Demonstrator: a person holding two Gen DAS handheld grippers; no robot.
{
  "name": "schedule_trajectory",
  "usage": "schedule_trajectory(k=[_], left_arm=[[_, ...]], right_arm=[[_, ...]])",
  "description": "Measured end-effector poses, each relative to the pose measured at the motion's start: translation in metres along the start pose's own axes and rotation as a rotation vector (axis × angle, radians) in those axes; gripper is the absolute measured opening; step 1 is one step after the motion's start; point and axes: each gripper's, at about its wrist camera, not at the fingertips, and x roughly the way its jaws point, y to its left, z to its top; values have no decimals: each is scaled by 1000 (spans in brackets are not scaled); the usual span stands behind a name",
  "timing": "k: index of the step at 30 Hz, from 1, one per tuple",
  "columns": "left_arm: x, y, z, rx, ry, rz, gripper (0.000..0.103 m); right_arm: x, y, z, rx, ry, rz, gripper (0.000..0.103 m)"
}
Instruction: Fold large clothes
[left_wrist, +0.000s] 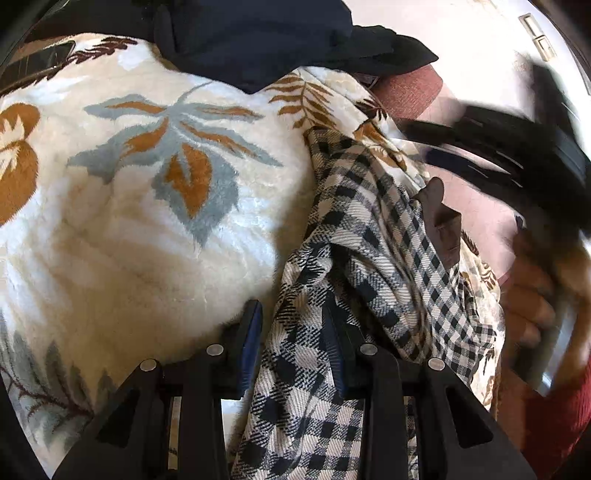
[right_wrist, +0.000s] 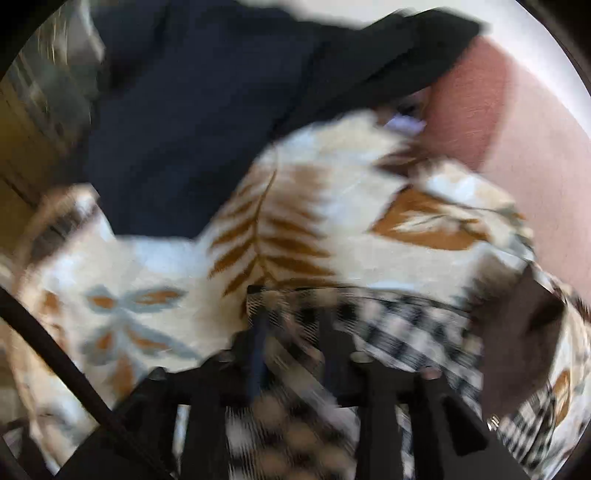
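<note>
- We have the checked garment (left_wrist: 354, 236) bunched on the leaf blanket (left_wrist: 147, 184), running from the blanket's right edge back towards both of our grippers; it is crumpled, with no fold made that we can see.
- Our left gripper (left_wrist: 293, 339) is narrowly parted with the checked cloth passing between its fingers (left_wrist: 253, 332); it looks pinched, so we judge it held.
- Our right gripper (right_wrist: 295, 332) is blurred: cloth lies between its fingers, yet we cannot tell whether the pads press on it.
- Risk: if the right grip is only loose, a pull could let that side slip, and the garment would sag unevenly from the left pinch.
- Risk: the cloth is wadded in the left jaws, so we may be holding several layers; lifting could carry a twist into the fold.
- Risk: the plush blanket sits directly under the garment, so closing low could catch its pile and drag it along.
- Risk: the dark clothes (left_wrist: 258, 40) lie heaped near behind; spreading the garment that way could tangle with them.
- The garment hangs close to the blanket's right edge, so a careless tug might pull it off the side.
</note>
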Motion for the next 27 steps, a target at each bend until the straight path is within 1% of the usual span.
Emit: schedule_trajectory(k=[2,4,6,7,8,9,10,12,15,17,20,21,22,23,24,27], left_arm=[[-6,-1,1,-2,-19,1,31],[-11,-2,1,3,-34,1,31],[-16,-4,1,6,-45,-5,31],[-17,-5,1,8,-50,-6,31],[-19,-6,-1,12,-54,-5,31],[-20,-7,-2,20,-57,-1,31],[-20,-9,-2,27,-61,3,31],[-22,-13,-4,41,-72,14,31],[-26,-16,-6,65,-94,36,31],[-26,-18,-5,71,-102,41,32],[-24,-17,-5,74,-100,49,32],[-24,-16,-4,72,-99,54,32],[-24,-14,-4,63,-96,55,32],[-24,-12,-3,58,-95,50,32],[-25,-10,-1,52,-100,47,32],[-26,-7,2,44,-107,56,32]], right_arm=[[-46,-28,-14,69,-70,27,48],[-99,-71,-45,163,-118,42,49],[-138,-109,-87,238,-150,-18,49],[-148,-120,-101,258,-152,-44,49],[-158,-135,-124,285,-147,-81,49],[-165,-147,-148,314,-131,-114,49],[-166,-156,-165,340,-114,-126,49],[-160,-176,-206,429,-66,-115,49],[-140,-193,-243,508,-29,-116,49],[-123,-193,-256,529,-19,-112,49],[-103,-188,-257,516,-22,-149,48],[-96,-188,-255,515,-13,-149,26],[-92,-187,-253,523,-4,-127,7],[-90,-187,-252,530,4,-88,6],[-96,-186,-249,525,-17,-83,6],[-125,-181,-238,461,-98,-138,5]])
